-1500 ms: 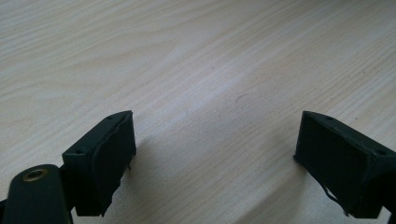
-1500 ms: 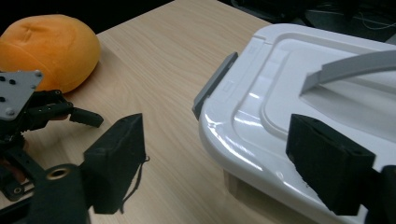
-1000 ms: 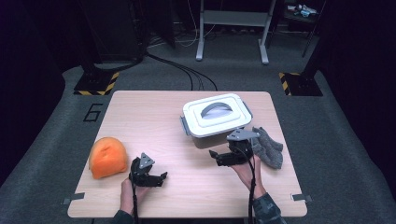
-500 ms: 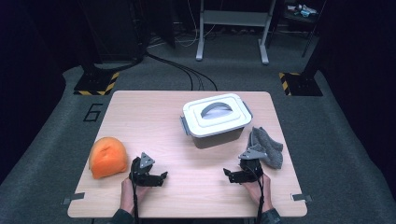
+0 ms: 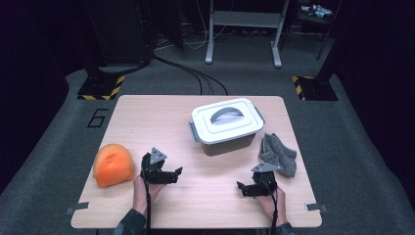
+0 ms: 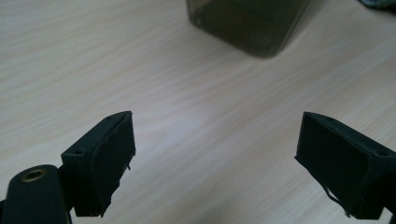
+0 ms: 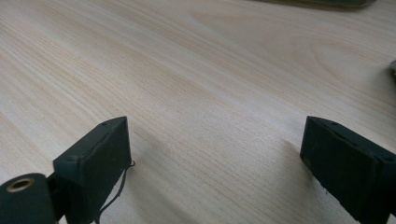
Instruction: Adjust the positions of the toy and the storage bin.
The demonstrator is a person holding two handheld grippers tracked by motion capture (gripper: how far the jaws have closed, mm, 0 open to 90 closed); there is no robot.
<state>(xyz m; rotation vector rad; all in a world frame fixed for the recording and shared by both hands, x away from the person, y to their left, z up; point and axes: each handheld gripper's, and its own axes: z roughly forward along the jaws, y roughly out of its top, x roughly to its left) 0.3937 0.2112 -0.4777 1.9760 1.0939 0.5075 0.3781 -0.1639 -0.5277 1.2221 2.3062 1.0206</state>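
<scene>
Grey cloth [image 5: 278, 154] lying near right edge of table [image 5: 147, 115], just beside lidded box [image 5: 226, 125]. Right gripper [image 5: 243, 187] w/ jaws wide, empty, near front edge, close to cloth. Left gripper [image 5: 175, 174] also wide, empty, beside orange cushion [image 5: 113, 165] at front-left.

right gripper [image 7: 215, 163] with two black rubber-padded jaws spread wide, nothing between them, low over light wood-grain table [image 7: 210, 79], dark container base [image 7: 317, 3] at top edge, loose thread on one pad
</scene>
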